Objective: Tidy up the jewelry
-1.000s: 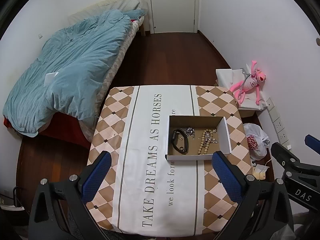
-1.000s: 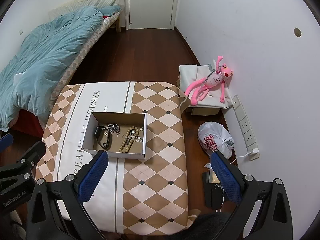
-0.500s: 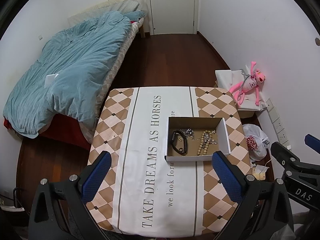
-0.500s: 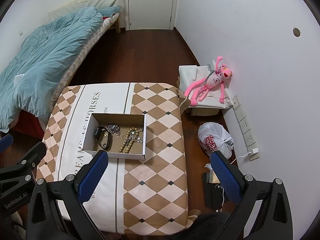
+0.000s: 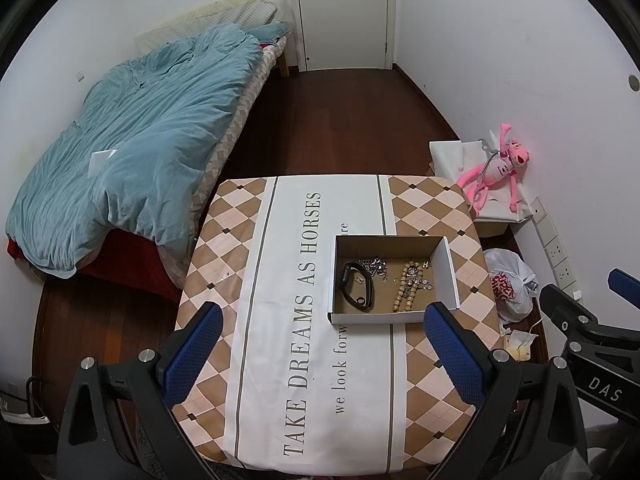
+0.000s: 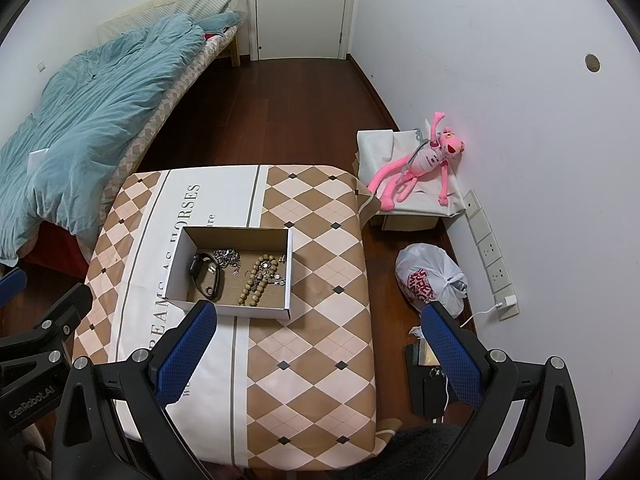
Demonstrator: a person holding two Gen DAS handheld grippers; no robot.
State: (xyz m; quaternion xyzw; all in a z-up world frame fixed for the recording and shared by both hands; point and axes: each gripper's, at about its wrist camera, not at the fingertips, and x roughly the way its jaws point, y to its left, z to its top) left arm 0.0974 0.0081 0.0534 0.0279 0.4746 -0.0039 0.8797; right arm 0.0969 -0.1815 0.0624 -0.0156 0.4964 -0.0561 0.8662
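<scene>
A: Well, how far along does it look?

B: Hard to pin down. Every piece of jewelry I can see lies inside the shallow open cardboard box (image 5: 394,280) on the cloth-covered surface (image 5: 280,280) – a black wristband (image 5: 357,286) at its left, a tangle of silver chain (image 5: 374,266) just beside it, and a string of tan wooden beads (image 5: 404,290) with small silver bits at the right. Nothing lies loose on the checked tablecloth (image 6: 320,280).

A: So it's done?

B: It would fit that – pieces gathered into the box. It would equally fit a box of mixed pieces waiting to be sorted; chain and band touch, and the beads overlap the silver bits.

A: And the tools?

B: The left tool (image 5: 320,350) hangs above the near part of the surface, blue pads spread wide, gripping nothing. The right tool (image 6: 316,350) is just as wide and empty, over the near right part of the surface.

A: Any change from a second ago?

B: Little. Both views have backed off slightly – a bit more of the door and far wall shows. The box and its contents have not shifted, and both tools stay equally wide.
</scene>
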